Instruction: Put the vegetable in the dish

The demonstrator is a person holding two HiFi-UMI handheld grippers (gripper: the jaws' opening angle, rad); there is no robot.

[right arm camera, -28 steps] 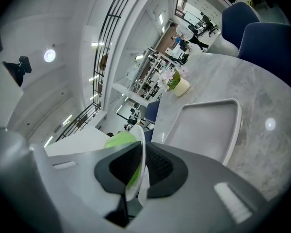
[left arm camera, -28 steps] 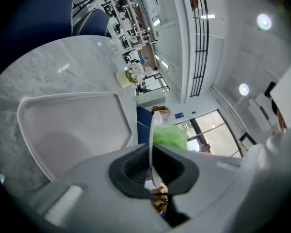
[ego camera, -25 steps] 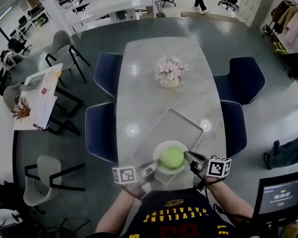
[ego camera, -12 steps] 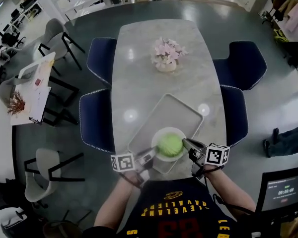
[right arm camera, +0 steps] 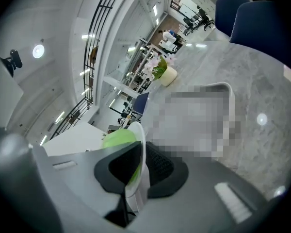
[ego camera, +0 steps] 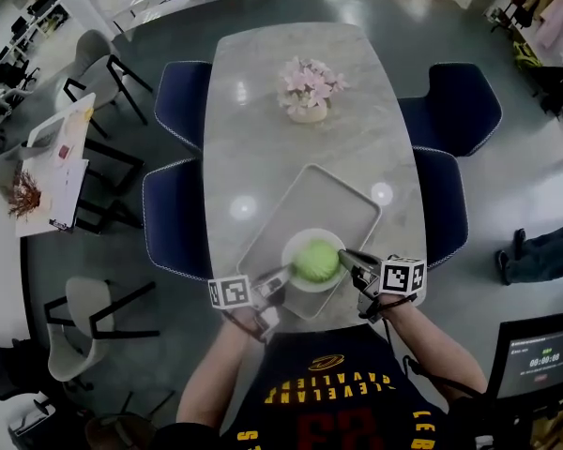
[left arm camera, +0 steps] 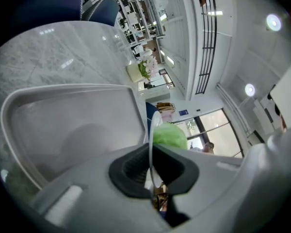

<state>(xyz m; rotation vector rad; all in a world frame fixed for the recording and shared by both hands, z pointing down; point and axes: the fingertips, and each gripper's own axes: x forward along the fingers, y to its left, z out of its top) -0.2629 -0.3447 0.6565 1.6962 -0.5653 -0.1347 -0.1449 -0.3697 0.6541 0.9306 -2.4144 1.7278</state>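
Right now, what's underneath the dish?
The tray lies under the dish, on the table. The dish and cabbage cover the tray's near part, so whether they touch is unclear.

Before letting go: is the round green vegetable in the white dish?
In: head view shows the round green vegetable resting inside the white dish.

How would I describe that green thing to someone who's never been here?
Find the pale table, then the grey tray at its near end. There the left gripper and right gripper pinch a white dish. The vegetable is the round green ball in it, unlike the pink flowers beyond.
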